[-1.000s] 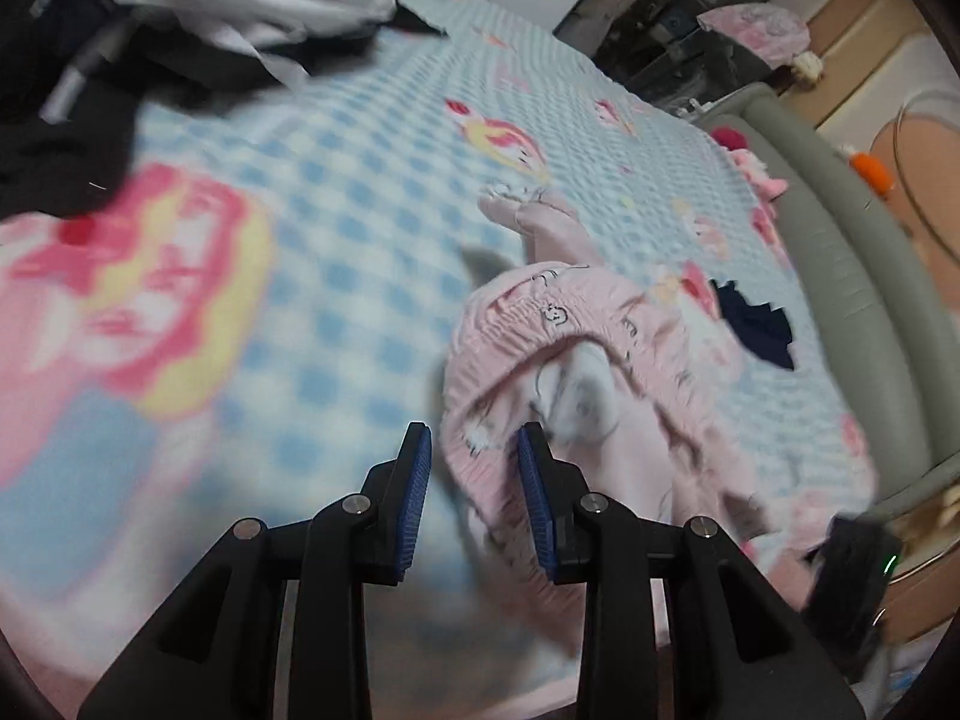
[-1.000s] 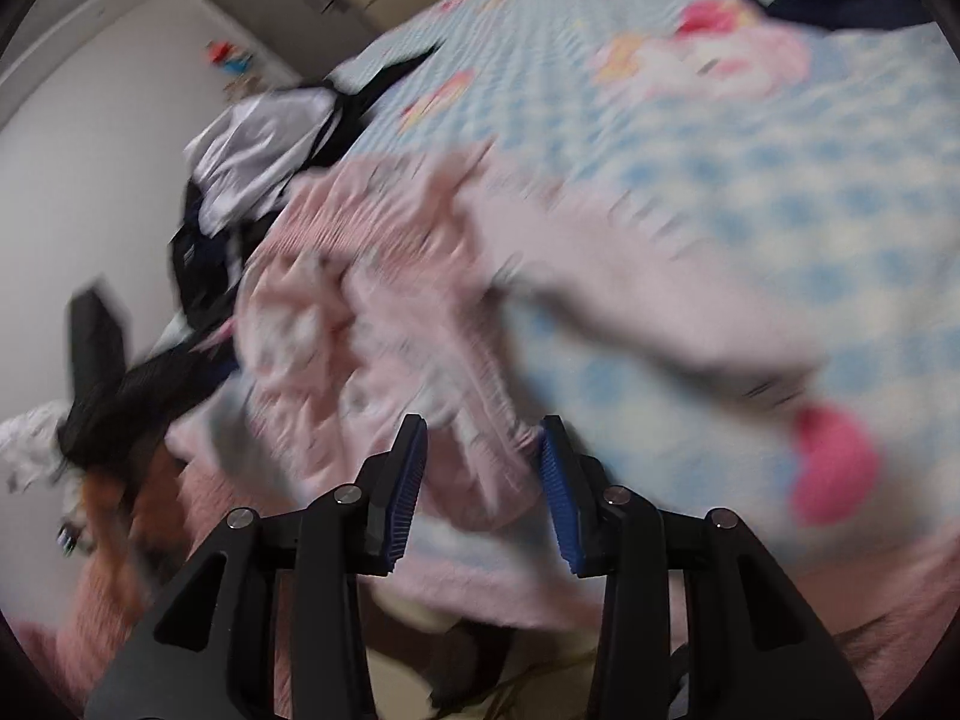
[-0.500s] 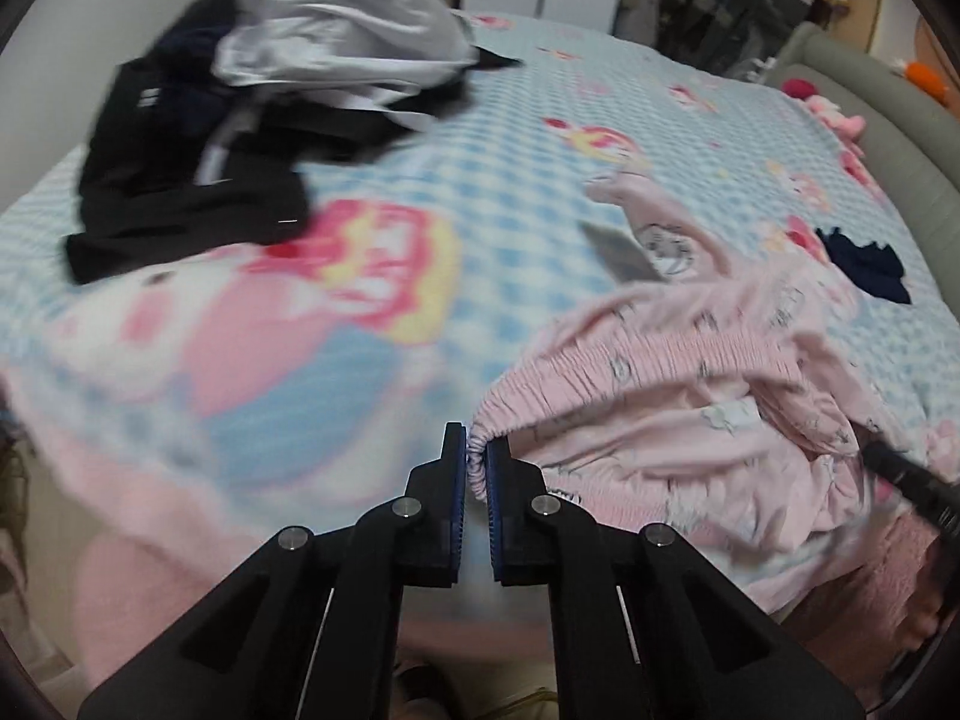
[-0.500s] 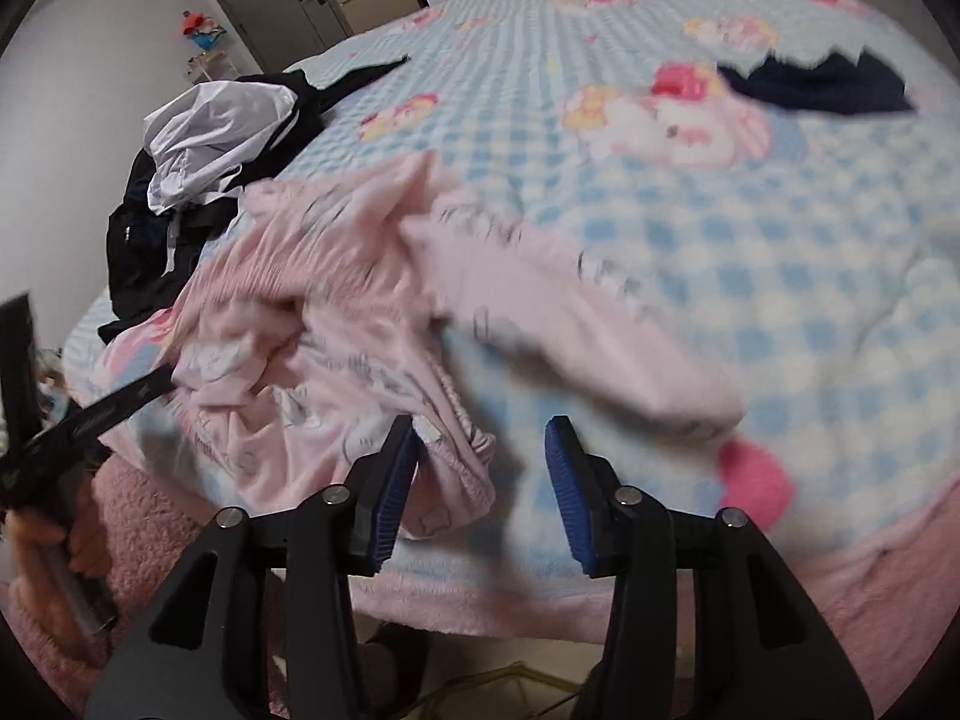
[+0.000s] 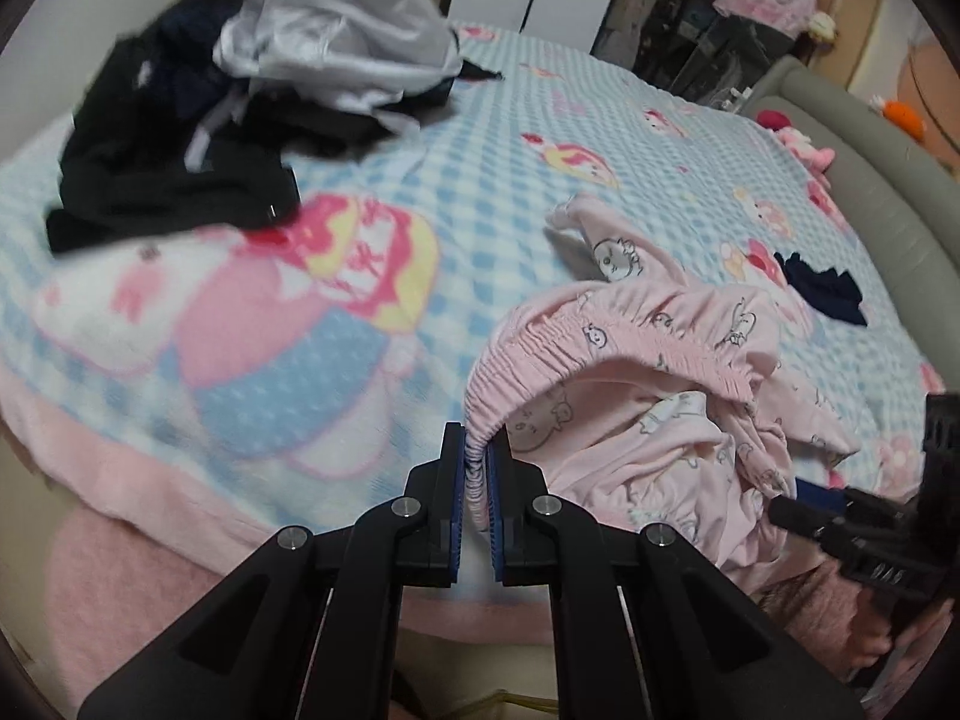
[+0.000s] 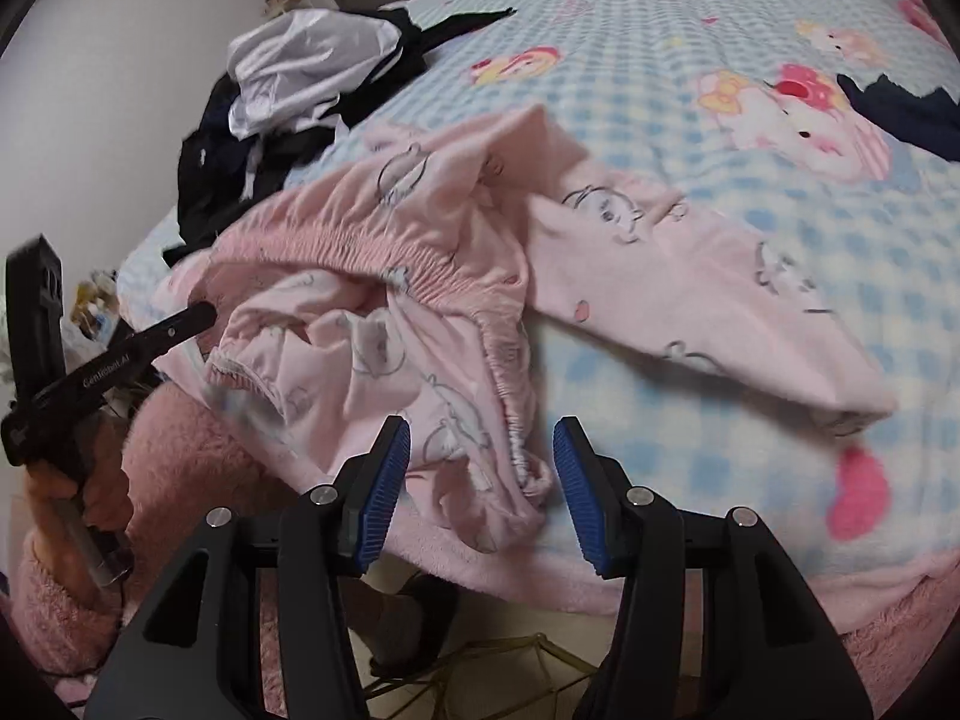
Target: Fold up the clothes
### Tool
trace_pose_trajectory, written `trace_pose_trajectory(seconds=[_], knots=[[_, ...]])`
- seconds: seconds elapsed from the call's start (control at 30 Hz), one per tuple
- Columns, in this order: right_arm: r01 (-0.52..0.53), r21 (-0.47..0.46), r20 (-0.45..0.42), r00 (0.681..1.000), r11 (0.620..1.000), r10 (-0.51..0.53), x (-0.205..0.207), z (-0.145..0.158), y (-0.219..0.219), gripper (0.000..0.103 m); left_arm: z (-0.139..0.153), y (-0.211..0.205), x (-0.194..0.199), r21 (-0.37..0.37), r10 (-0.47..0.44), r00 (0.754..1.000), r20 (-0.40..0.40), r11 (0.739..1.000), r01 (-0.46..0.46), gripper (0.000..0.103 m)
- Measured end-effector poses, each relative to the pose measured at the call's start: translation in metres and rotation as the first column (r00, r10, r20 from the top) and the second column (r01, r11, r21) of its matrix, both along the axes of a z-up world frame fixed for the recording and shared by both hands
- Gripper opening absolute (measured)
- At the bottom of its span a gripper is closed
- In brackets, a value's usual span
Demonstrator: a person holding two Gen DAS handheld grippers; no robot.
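Pink printed pyjama trousers lie crumpled at the near edge of the bed, the elastic waistband raised in an arch. My left gripper is shut on the waistband's left end. In the right wrist view the same trousers spread from the waistband to a leg stretched out to the right. My right gripper is open, its blue pads either side of the bunched lower hem, not closed on it. The left gripper shows at the left of that view, a hand below it.
A blue-and-white checked cartoon blanket covers the bed. A heap of black and white clothes sits at the far left. A small dark garment lies at the right near the grey padded bed frame. Wardrobe doors stand behind.
My left gripper went from open around the waistband to shut on it and has lifted it. The right gripper stayed open and drew closer to the bunched hem.
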State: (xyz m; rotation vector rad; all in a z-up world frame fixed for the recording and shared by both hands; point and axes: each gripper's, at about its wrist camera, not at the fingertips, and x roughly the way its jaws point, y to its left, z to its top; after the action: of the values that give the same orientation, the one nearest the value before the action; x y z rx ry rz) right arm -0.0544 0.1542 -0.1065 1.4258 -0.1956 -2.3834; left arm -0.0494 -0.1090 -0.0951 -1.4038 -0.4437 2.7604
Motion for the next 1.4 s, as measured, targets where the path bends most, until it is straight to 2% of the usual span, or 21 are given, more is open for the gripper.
trace_pose_trajectory(seconds=[0.1, 0.17, 0.23, 0.3, 0.37, 0.4, 0.57, 0.73, 0.77, 0.8, 0.87, 0.93, 1.03, 1.07, 1.1, 1.13, 1.17, 1.23, 1.3, 1.37, 1.4], knots=[[-0.036, -0.017, 0.043, 0.998, 0.999, 0.037, -0.006, -0.011, -0.009, 0.051, -0.017, -0.006, -0.011, 0.022, 0.033, 0.999, 0.040, 0.999, -0.033, 0.016], [-0.014, -0.053, 0.084, 0.996, 0.998, 0.019, -0.011, -0.020, -0.005, 0.051, -0.025, -0.010, -0.014, 0.032, 0.049, 0.997, 0.054, 0.998, -0.051, 0.017], [0.013, -0.057, 0.076, 0.997, 0.998, -0.008, -0.009, -0.017, 0.000, 0.051, -0.028, -0.011, -0.011, 0.036, 0.060, 0.997, 0.046, 0.997, -0.062, 0.017], [0.031, 0.067, 0.017, 0.999, 0.997, -0.032, -0.003, -0.004, -0.005, 0.051, -0.029, -0.010, -0.006, 0.040, 0.061, 0.998, 0.022, 0.997, -0.061, 0.017], [0.076, 0.202, -0.047, 0.997, 0.976, -0.068, 0.001, 0.007, -0.009, 0.051, -0.028, -0.010, -0.004, 0.052, 0.060, 0.998, -0.001, 0.997, -0.060, 0.017], [0.093, 0.229, -0.064, 0.995, 0.969, -0.080, 0.001, 0.012, -0.008, 0.051, -0.026, -0.011, -0.004, 0.061, 0.059, 0.998, -0.011, 0.996, -0.058, 0.017], [0.157, 0.304, -0.108, 0.986, 0.940, -0.129, 0.000, 0.027, -0.002, 0.051, -0.020, -0.014, -0.002, 0.081, 0.057, 0.997, -0.057, 0.995, -0.053, 0.017], [0.137, 0.319, -0.108, 0.988, 0.938, -0.107, 0.004, 0.029, -0.008, 0.051, -0.011, -0.010, 0.001, 0.089, 0.030, 0.994, -0.102, 0.996, -0.021, 0.017], [0.128, 0.319, -0.104, 0.990, 0.939, -0.100, 0.004, 0.028, -0.010, 0.051, -0.005, -0.007, 0.003, 0.080, 0.015, 0.993, -0.121, 0.997, -0.005, 0.022], [0.119, 0.322, -0.102, 0.991, 0.939, -0.090, 0.004, 0.027, -0.013, 0.051, 0.000, -0.002, 0.003, 0.066, -0.004, 0.991, -0.137, 0.998, 0.013, 0.040], [0.100, 0.324, -0.097, 0.993, 0.941, -0.072, 0.005, 0.026, -0.017, 0.051, 0.009, 0.008, 0.003, 0.036, -0.039, 0.985, -0.165, 0.998, 0.046, 0.060], [0.088, 0.324, -0.091, 0.994, 0.942, -0.061, 0.006, 0.024, -0.021, 0.051, 0.012, 0.017, -0.004, -0.011, -0.069, 0.983, -0.170, 0.998, 0.068, 0.060], [0.078, 0.326, -0.084, 0.995, 0.942, -0.053, 0.006, 0.020, -0.027, 0.051, 0.000, 0.030, -0.023, -0.097, -0.103, 0.990, -0.099, 0.991, 0.093, 0.060], [0.075, 0.324, -0.082, 0.995, 0.943, -0.051, 0.006, 0.020, -0.028, 0.051, -0.004, 0.033, -0.028, -0.110, -0.116, 0.990, -0.077, 0.988, 0.107, 0.059], [0.071, 0.319, -0.078, 0.996, 0.945, -0.048, 0.006, 0.019, -0.028, 0.051, -0.009, 0.036, -0.032, -0.122, -0.128, 0.990, -0.054, 0.985, 0.121, 0.043], [0.066, 0.312, -0.073, 0.996, 0.948, -0.046, 0.006, 0.019, -0.028, 0.051, -0.013, 0.041, -0.036, -0.165, -0.139, 0.990, -0.032, 0.977, 0.132, 0.026], [0.062, 0.301, -0.066, 0.997, 0.952, -0.044, 0.006, 0.018, -0.028, 0.051, -0.014, 0.039, -0.036, -0.186, -0.115, 0.993, -0.029, 0.977, 0.108, 0.009], [0.054, 0.268, -0.053, 0.998, 0.962, -0.041, 0.005, 0.017, -0.026, 0.051, -0.014, 0.035, -0.037, -0.222, -0.061, 0.998, -0.029, 0.974, 0.053, 0.008], [0.053, 0.217, -0.050, 0.998, 0.975, -0.043, 0.006, 0.018, -0.021, 0.051, -0.008, 0.015, -0.033, -0.176, 0.027, 0.998, -0.053, 0.984, -0.036, 0.007], [0.062, 0.152, -0.061, 0.997, 0.986, -0.054, 0.007, 0.022, -0.014, 0.051, -0.001, -0.007, -0.028, -0.184, 0.121, 0.990, -0.078, 0.974, -0.133, 0.006], [0.066, 0.122, -0.059, 0.996, 0.990, -0.059, 0.006, 0.023, -0.010, 0.051, 0.000, -0.015, -0.026, -0.173, 0.138, 0.987, -0.082, 0.973, -0.150, 0.006]])
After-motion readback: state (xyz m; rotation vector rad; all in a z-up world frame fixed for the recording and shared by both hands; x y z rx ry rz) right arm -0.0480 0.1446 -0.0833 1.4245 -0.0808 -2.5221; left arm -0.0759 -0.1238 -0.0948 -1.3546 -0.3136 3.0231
